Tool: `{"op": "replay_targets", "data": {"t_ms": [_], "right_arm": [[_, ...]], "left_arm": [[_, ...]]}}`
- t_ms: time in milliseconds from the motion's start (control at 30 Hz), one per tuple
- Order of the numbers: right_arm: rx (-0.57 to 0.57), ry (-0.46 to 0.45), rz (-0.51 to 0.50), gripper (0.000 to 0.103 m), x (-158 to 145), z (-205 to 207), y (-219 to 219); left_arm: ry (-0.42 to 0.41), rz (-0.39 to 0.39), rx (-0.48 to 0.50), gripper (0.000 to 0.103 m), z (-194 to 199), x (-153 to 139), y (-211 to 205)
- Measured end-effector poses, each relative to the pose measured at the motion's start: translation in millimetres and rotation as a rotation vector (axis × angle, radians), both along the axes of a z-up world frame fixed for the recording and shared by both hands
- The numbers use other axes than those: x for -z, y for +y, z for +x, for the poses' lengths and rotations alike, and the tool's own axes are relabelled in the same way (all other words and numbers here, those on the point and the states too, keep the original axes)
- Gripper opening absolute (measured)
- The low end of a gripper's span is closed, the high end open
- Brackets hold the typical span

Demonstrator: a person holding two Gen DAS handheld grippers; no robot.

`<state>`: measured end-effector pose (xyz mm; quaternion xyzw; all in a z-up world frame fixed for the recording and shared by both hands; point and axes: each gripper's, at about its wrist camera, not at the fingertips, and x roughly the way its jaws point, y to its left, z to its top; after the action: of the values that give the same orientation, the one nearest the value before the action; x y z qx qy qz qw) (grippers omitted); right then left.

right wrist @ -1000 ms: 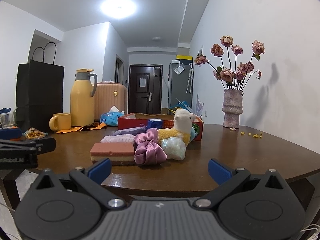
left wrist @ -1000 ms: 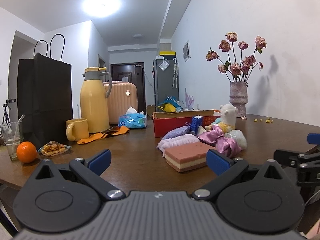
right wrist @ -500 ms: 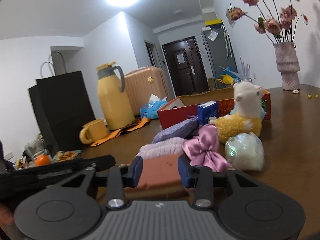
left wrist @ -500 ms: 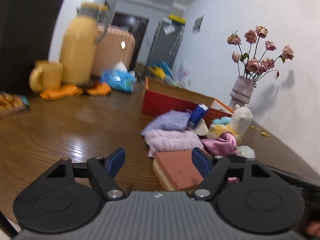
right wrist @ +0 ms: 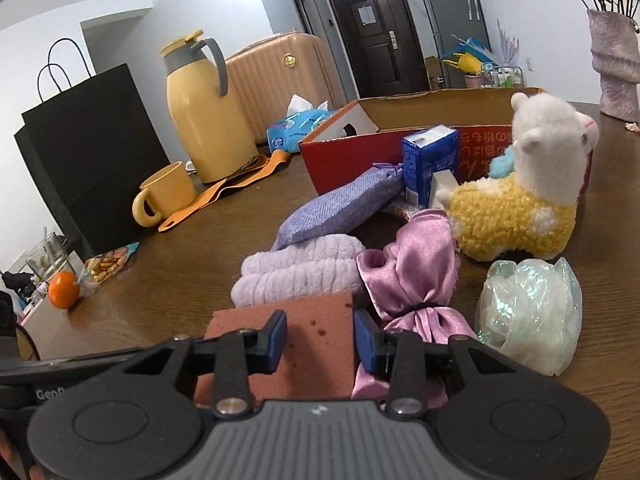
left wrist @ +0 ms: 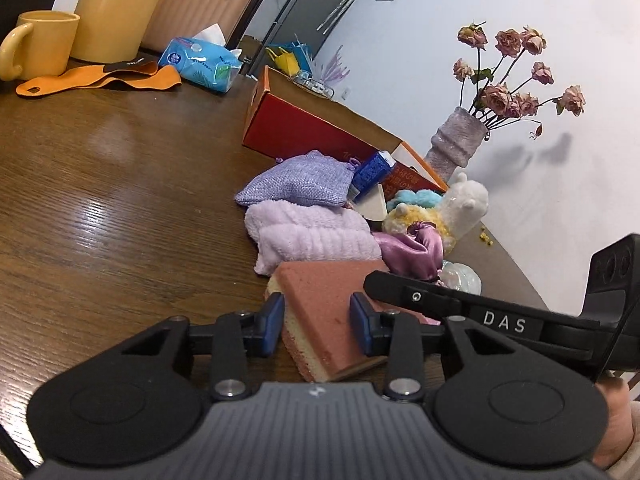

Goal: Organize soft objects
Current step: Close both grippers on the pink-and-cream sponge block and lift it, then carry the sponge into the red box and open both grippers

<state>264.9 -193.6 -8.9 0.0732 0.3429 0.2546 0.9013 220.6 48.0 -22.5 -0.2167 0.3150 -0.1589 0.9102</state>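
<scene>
Left wrist view shows my left gripper (left wrist: pixel 317 322) straddling the near corner of the pink sponge (left wrist: pixel 332 304), pads not clearly pressing; my right gripper (right wrist: pixel 320 338) brackets its far end likewise, so both stand partly parted, gripping nothing I can confirm. The sponge lies on the wooden table (left wrist: pixel 100 184), touching the fluffy lilac towel (left wrist: pixel 312 236) at twelve o'clock. I judge a two-sided squeeze could buckle the porous foam block, or drag the slippery satin bow (right wrist: pixel 412 276) at one o'clock along.
</scene>
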Motion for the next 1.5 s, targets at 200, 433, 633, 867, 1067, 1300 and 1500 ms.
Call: {"op": "replay_targets", "data": {"t_ms": [200, 433, 633, 867, 1067, 1300, 1500], "right_arm": [[-0.022, -0.005, 0.0, 0.034, 0, 1, -4], [-0.031, -0.107, 0.054, 0.032, -42, -1, -3], [0.012, -0.213, 0.137, 0.029, -117, 67, -23], [0.076, -0.15, 0.078, 0.023, -168, 233, -23], [0.136, 0.086, 0.024, 0.023, -110, 375, -12], [0.142, 0.291, -0.067, 0.014, -27, 457, 21], [0.124, 0.213, -0.132, 0.015, -43, 429, 30]], "left_arm": [[0.018, -0.028, 0.008, 0.035, 5, -2, 1], [-0.108, 0.028, -0.023, 0.034, 17, -60, 2], [-0.225, 0.062, 0.037, 0.033, 109, -145, -9], [-0.147, 0.108, 0.038, 0.033, 281, -177, -27], [0.042, 0.191, -0.009, 0.033, 395, -113, -42], [0.076, 0.386, -0.032, 0.041, 434, -63, -54], [0.017, 0.428, -0.027, 0.043, 419, -80, -58]]}}
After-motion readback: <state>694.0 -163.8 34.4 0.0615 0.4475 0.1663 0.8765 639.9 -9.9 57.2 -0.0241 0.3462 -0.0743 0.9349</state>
